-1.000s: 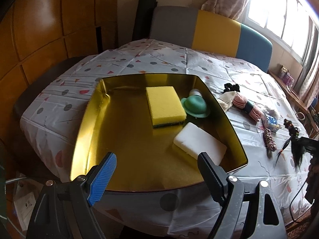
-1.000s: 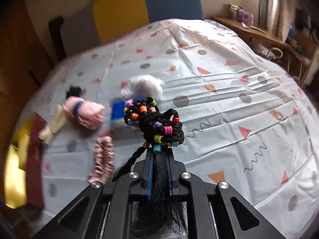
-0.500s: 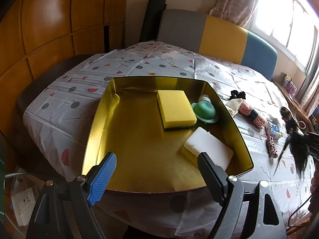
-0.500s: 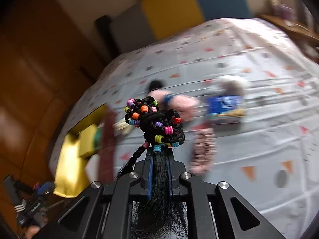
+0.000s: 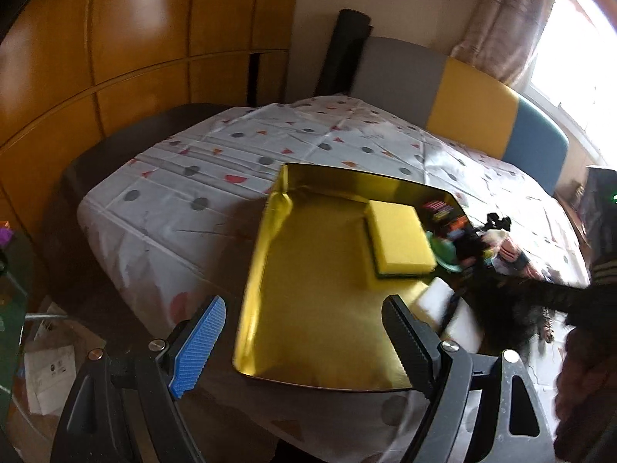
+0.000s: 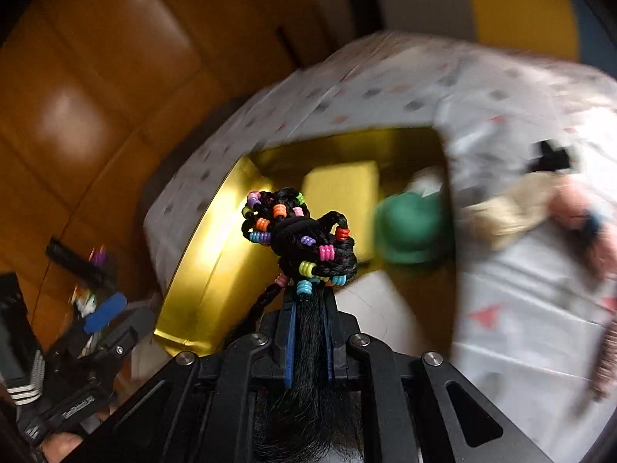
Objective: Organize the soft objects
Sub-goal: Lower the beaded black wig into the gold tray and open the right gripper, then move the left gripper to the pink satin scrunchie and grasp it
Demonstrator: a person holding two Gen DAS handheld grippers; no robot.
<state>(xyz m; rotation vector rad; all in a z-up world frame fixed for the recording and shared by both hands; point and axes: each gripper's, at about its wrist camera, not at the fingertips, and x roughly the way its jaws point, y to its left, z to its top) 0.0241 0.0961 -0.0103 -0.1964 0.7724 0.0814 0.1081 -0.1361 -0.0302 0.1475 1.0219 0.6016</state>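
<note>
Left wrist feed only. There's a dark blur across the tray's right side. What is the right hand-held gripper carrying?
Observer: In the right wrist view, the right hand-held gripper is shut on a black braided hairpiece with coloured beads.
Operator: Gripped where?
Observer: On the loose hair below the beaded knot. The knot sticks out past the fingertips.
Operator: Anything outside the tray? The blur hides that side.
Observer: A pink-and-cream soft toy lies on the tablecloth, right of the gold tray.
</note>
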